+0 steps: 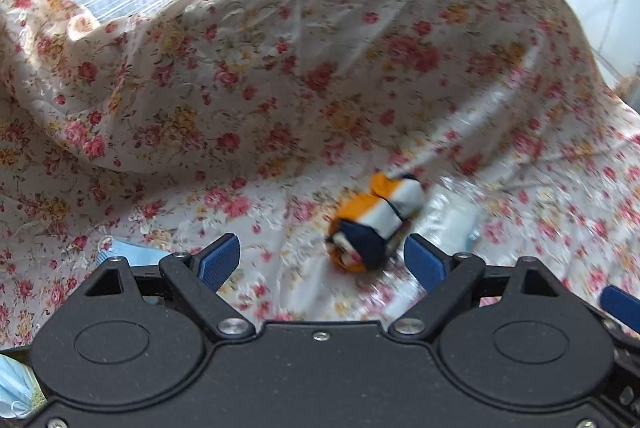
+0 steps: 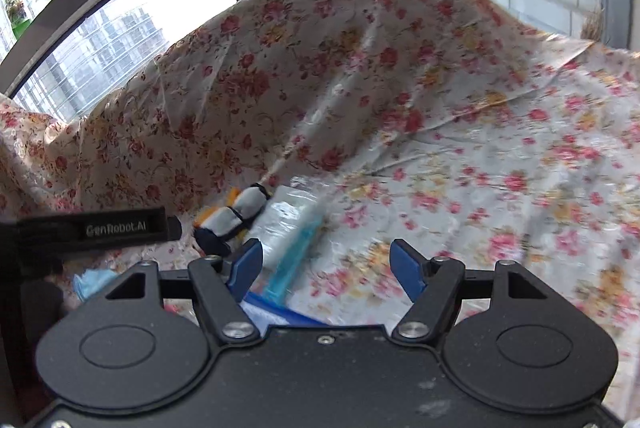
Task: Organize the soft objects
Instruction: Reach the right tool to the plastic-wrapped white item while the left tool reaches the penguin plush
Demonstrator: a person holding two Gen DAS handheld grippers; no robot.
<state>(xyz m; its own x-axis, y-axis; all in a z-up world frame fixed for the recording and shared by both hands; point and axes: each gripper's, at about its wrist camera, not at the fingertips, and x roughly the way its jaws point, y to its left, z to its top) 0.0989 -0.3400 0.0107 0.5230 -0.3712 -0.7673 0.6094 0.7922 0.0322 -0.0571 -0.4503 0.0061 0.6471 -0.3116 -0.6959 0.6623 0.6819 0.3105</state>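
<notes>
A rolled orange, white and navy sock bundle [image 1: 374, 224] lies on the floral cloth [image 1: 280, 87], just ahead of my open, empty left gripper [image 1: 322, 260], closer to its right finger. It also shows in the right wrist view [image 2: 236, 216], left of my open, empty right gripper [image 2: 326, 266]. A clear plastic packet with a blue strip [image 2: 290, 232] lies beside the socks, in front of the right gripper's left finger [image 2: 246, 266]; it shows blurred in the left wrist view [image 1: 452, 224]. A light blue face mask [image 1: 132, 252] lies at the left.
The floral cloth rises into a tall hump [image 2: 360, 47] behind the objects, in front of windows. Another blue mask [image 1: 16, 388] sits at the lower left edge. The left gripper's body [image 2: 92, 228] reaches in from the left. A blue-edged item [image 2: 280, 314] lies under the right gripper.
</notes>
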